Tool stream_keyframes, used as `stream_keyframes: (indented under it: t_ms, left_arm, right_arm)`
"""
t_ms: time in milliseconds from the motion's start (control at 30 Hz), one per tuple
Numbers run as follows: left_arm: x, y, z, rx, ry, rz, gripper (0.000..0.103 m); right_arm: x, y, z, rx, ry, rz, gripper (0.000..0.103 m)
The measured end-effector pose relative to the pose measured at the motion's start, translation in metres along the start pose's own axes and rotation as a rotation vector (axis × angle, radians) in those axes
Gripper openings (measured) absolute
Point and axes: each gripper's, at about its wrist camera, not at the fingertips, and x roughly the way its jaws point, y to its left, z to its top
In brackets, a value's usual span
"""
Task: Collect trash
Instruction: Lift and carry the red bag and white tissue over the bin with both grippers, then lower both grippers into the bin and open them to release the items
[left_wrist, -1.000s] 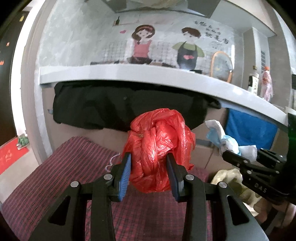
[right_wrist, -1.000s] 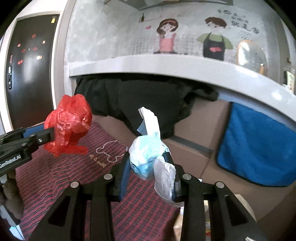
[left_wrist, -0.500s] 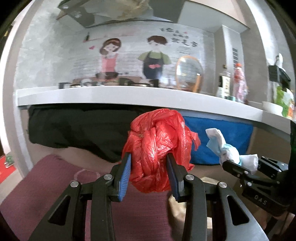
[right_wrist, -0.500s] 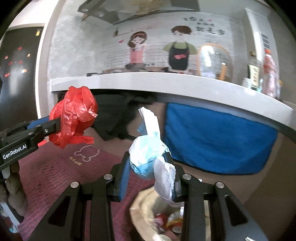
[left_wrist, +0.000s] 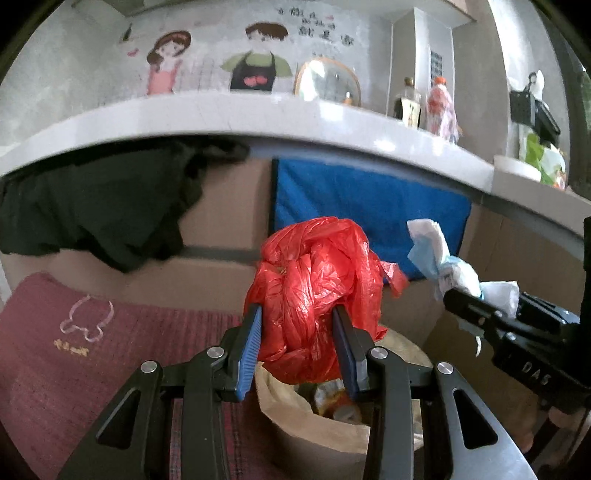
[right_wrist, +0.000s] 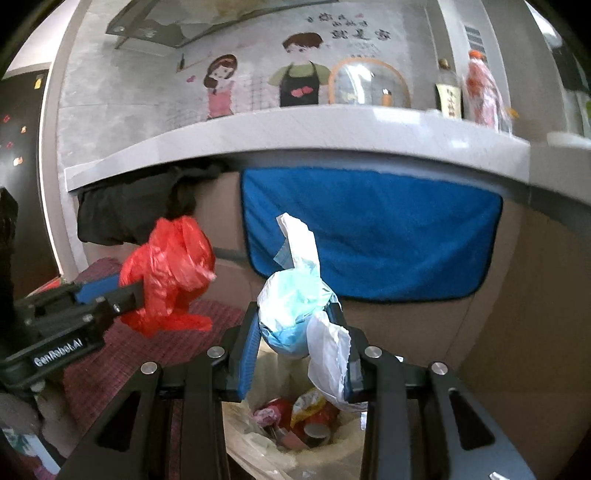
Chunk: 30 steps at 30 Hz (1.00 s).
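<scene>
Kitchen corner: pale grey counter (right_wrist: 295, 133) runs across at 12 o'clock, wall behind it bearing two cartoon figures (right_wrist: 258, 81); two bottles (right_wrist: 450, 92) stand on it toward 2 o'clock. Under the counter hang one black cloth (right_wrist: 125, 210) and one blue towel (right_wrist: 369, 236). One dark red checked mat (left_wrist: 74, 350) covers the floor at 8 o'clock. Left gripper (left_wrist: 299, 347) pinches one crumpled red plastic bag (left_wrist: 314, 288); right gripper (right_wrist: 295, 343) pinches one white-and-blue tissue wad (right_wrist: 291, 310). One bag-lined trash bin (right_wrist: 258, 446) sits at 6 o'clock, directly below both grippers, with cans and wrappers inside.
</scene>
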Motion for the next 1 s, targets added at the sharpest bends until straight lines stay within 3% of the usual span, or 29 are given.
stream_keyframes:
  t_ms: [700,900,1000]
  left_arm:
    - [0.079,-0.003,-0.039,-0.014,0.138,-0.022,0.039]
    - [0.092,0.002,-0.037,-0.048,0.170,-0.104,0.041]
    - [0.093,0.008,-0.033,-0.086,0.174,-0.137,0.051]
  right_arm:
    - [0.066,-0.035,-0.046,0.118,0.145,0.013,0.032]
    - [0.069,-0.042,-0.047,0.156,0.137,0.025,0.036]
    - [0.065,-0.042,-0.047,0.156,0.126,0.011,0.039]
